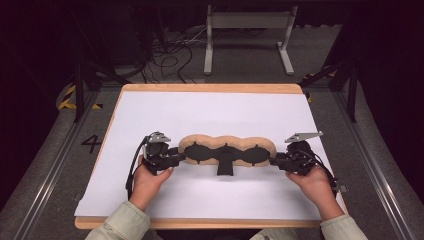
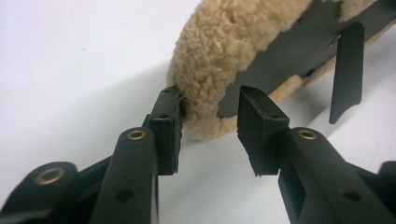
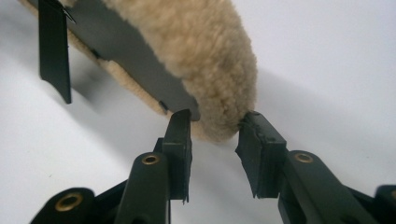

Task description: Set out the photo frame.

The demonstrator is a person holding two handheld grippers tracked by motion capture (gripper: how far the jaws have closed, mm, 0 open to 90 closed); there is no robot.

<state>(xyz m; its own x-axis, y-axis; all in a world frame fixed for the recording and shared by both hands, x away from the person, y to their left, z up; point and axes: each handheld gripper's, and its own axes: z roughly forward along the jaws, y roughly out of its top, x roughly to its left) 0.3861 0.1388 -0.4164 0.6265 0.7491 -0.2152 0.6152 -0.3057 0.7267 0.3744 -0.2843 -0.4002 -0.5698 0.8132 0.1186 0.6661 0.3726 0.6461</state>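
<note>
A long tan fleece pad [image 1: 226, 142] with a black lobed panel [image 1: 200, 152] on its near face hangs between my two grippers over the white table top [image 1: 210, 110]. A black strap [image 1: 225, 165] dangles from its middle. My left gripper [image 1: 181, 157] is shut on the pad's left end. In the left gripper view the jaws [image 2: 210, 100] pinch the fleece [image 2: 224, 42], one pad on the wool and one on the black panel; the strap [image 2: 348, 70] hangs beyond. My right gripper [image 1: 272, 160] is shut on the right end [image 3: 217, 116] of the fleece [image 3: 201, 42], with the strap [image 3: 53, 51] farther off.
The white sheet lies on a wooden board [image 1: 210, 88] whose edges show all round. Behind the table stand a white metal frame [image 1: 247, 20] and loose cables [image 1: 170, 55] on the floor. A painted "4" [image 1: 91, 143] marks the floor at left.
</note>
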